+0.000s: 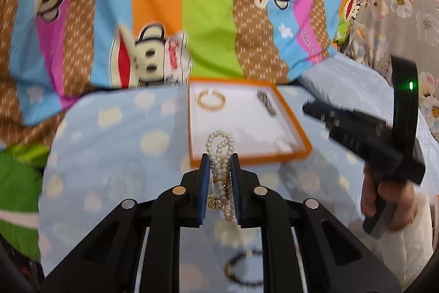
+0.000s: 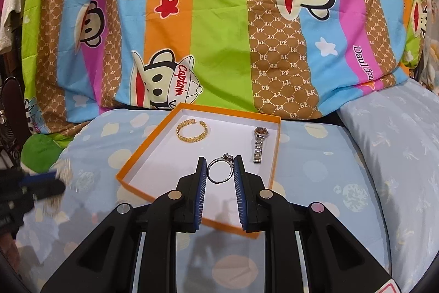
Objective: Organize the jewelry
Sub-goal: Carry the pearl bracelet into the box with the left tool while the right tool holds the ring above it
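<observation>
My left gripper [image 1: 219, 157] is shut on a white pearl bracelet [image 1: 221, 169] with a small gold charm, held above the blue spotted cloth just in front of the orange box [image 1: 249, 158]. The box holds a gold bangle [image 1: 211, 100] and a wristwatch [image 1: 266, 102]. In the right wrist view, my right gripper [image 2: 219, 162] holds a silver ring [image 2: 220, 169] between its pads over the box [image 2: 142, 150]. The gold bangle [image 2: 191, 130] and silver watch [image 2: 258, 145] lie inside.
A dark beaded bracelet [image 1: 244, 267] lies on the blue cloth beneath my left gripper. A striped cartoon-monkey quilt [image 2: 219, 18] rises behind the box. A pale blue pillow [image 2: 392, 144] sits at right. The right gripper [image 1: 365, 128] shows in the left wrist view.
</observation>
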Action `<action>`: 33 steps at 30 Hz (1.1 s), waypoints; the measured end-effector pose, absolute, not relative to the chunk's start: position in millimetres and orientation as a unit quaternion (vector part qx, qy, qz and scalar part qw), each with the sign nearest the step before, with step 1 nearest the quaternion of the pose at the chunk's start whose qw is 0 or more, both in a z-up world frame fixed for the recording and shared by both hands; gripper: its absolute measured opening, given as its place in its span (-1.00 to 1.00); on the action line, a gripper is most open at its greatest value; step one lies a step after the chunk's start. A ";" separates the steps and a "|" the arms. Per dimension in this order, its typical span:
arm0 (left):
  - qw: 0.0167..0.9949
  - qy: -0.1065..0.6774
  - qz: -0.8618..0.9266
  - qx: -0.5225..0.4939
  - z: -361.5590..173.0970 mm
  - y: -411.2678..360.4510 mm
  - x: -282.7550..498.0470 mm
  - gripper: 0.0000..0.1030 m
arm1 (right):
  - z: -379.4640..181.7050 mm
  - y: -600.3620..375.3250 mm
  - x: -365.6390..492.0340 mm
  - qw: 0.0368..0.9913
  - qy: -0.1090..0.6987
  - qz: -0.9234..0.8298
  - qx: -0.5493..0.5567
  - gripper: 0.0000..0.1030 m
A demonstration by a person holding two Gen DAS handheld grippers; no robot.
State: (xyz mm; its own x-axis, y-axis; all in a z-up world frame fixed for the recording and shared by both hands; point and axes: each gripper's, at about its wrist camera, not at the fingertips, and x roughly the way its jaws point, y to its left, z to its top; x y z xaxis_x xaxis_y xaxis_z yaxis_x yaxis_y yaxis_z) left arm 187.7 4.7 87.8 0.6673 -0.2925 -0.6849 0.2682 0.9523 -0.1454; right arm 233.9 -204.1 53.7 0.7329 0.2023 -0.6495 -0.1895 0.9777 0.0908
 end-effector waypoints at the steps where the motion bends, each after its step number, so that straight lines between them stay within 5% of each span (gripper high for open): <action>1: 0.913 0.376 -0.157 -0.015 88.4 0.2 200.0 -0.72 | 52.0 -205.1 240.7 0.929 0.354 0.105 0.012 -0.64; 11: 0.899 0.417 -0.133 0.018 33.4 -38.4 305.4 -0.72 | 16.9 -211.3 301.8 0.911 0.399 0.106 0.025 -0.64; 25: 0.878 0.463 -0.114 0.042 -14.5 -53.6 340.0 -0.71 | -15.4 -199.7 344.0 0.890 0.443 0.108 0.001 -0.64; 33: 0.881 0.457 -0.118 0.024 -14.5 -48.5 343.3 -0.45 | -17.5 -208.3 345.5 0.897 0.429 0.104 0.019 -0.58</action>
